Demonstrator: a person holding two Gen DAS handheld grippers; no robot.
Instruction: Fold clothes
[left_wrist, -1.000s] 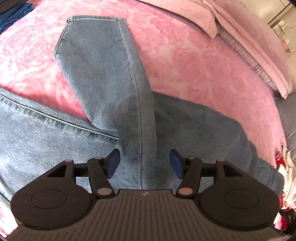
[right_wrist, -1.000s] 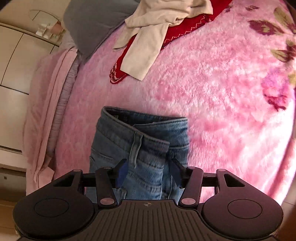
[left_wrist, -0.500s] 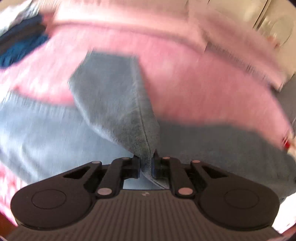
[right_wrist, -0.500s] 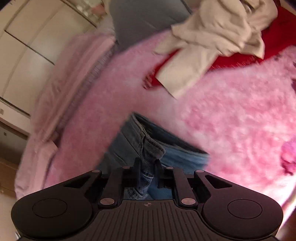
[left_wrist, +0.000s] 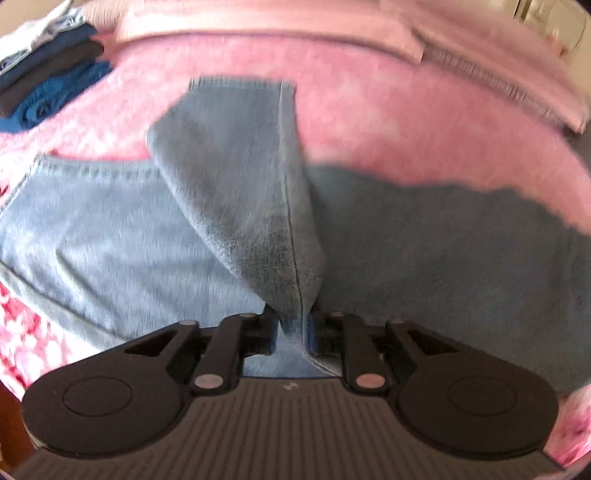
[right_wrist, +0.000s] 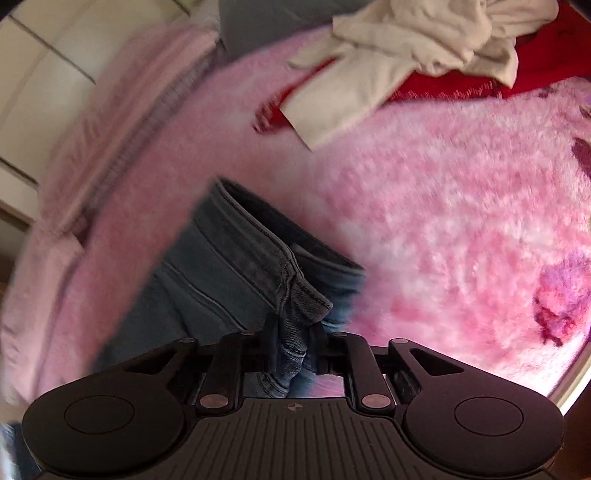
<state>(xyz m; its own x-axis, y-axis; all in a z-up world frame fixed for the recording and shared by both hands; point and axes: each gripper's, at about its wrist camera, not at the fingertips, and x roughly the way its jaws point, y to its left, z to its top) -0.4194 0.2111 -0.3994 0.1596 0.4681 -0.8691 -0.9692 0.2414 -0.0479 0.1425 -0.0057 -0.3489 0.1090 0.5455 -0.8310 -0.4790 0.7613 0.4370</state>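
Note:
A pair of blue jeans lies spread on a pink fluffy blanket. One leg is folded over the rest and rises in a ridge toward my left gripper, which is shut on that denim fold. In the right wrist view the waistband end of the jeans is lifted off the blanket, and my right gripper is shut on the bunched waistband. Both views are blurred by motion.
A cream garment lies over a red one at the far right of the bed. Folded dark and blue clothes are stacked at the far left. A pink quilt runs along the bed's far side, beside white cabinets.
Both grippers went from open above the jeans to shut on the denim. They are now lifting it, so the leg fold and waistband rise off the blanket.

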